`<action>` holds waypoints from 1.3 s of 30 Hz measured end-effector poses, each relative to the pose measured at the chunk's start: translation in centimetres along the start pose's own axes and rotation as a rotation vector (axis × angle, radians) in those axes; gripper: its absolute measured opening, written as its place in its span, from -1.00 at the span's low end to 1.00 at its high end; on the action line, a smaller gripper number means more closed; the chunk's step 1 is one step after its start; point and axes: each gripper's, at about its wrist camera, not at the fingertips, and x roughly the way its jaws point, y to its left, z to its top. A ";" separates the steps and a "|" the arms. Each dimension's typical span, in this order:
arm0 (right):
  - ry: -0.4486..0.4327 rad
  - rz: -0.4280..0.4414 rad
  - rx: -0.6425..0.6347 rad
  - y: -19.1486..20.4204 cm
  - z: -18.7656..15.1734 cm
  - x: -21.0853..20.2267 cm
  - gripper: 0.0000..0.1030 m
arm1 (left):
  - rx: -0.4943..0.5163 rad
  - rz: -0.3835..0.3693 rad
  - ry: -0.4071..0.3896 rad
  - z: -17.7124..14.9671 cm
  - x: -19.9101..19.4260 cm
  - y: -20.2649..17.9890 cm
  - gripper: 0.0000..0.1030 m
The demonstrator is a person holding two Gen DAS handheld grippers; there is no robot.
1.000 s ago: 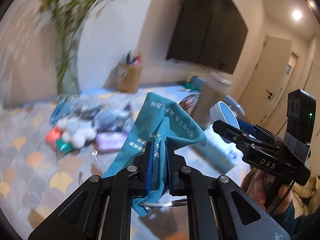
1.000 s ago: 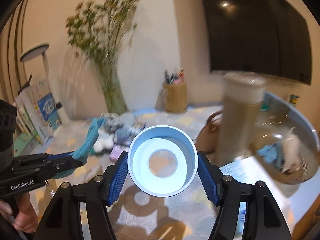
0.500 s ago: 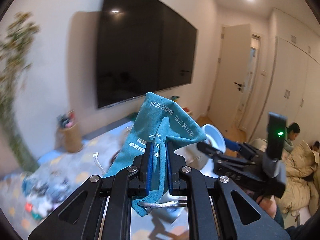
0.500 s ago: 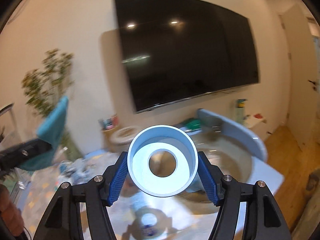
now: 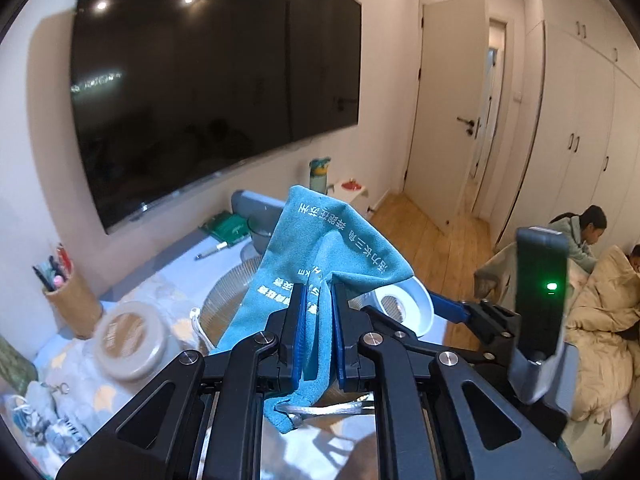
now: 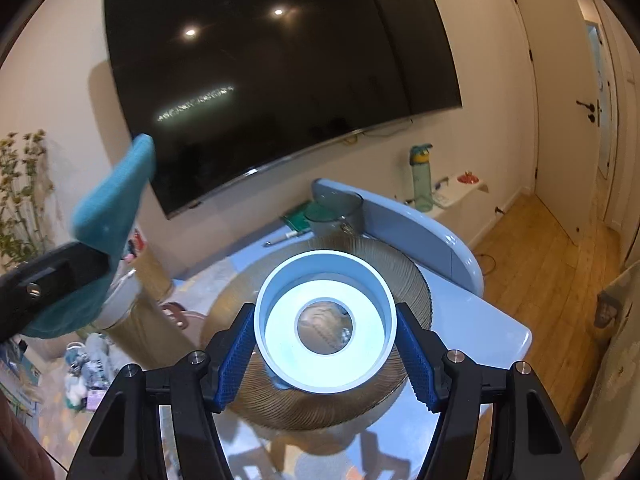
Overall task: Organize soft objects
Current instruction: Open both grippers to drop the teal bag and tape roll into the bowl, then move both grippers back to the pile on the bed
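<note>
Right wrist: ribbed bowl point(image 6: 408, 276) beneath ring point(image 6: 325, 322).

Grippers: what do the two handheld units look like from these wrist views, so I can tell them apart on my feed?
Both match: black angular linkage arms with silver rivets, and blue ribbed pads on the fingers. The left gripper shows this up close. The right gripper carries a dark upright module with a green light, seen in the left wrist view.

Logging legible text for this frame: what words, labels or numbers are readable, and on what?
"活力长三角": white print on the teal pouch, running upside down.
The pouch's remaining characters: too distorted to read reliably.
White script on the green packet: too small to read.
Print on the small items at lower left: blurred.
Ring: no text.
</note>
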 end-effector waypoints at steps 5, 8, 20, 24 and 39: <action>0.038 -0.036 0.014 -1.3 0.3 2.7 0.29 | -0.022 0.038 0.068 -0.2 4.9 0.3 -0.81; 0.067 -0.057 0.013 -2.0 0.2 4.1 0.29 | -0.037 0.047 0.105 -0.6 6.8 0.3 -0.80; 0.121 -0.055 0.051 -4.1 -0.7 5.7 0.32 | -0.084 -0.020 0.121 -1.2 7.0 0.5 0.24; 0.110 -0.047 0.067 -4.2 -0.6 4.7 0.32 | -0.058 -0.032 0.087 -1.3 4.7 0.0 0.25; -0.021 0.046 -0.044 2.6 -2.1 -3.1 0.62 | -0.071 0.028 -0.010 -6.1 -7.0 3.6 0.25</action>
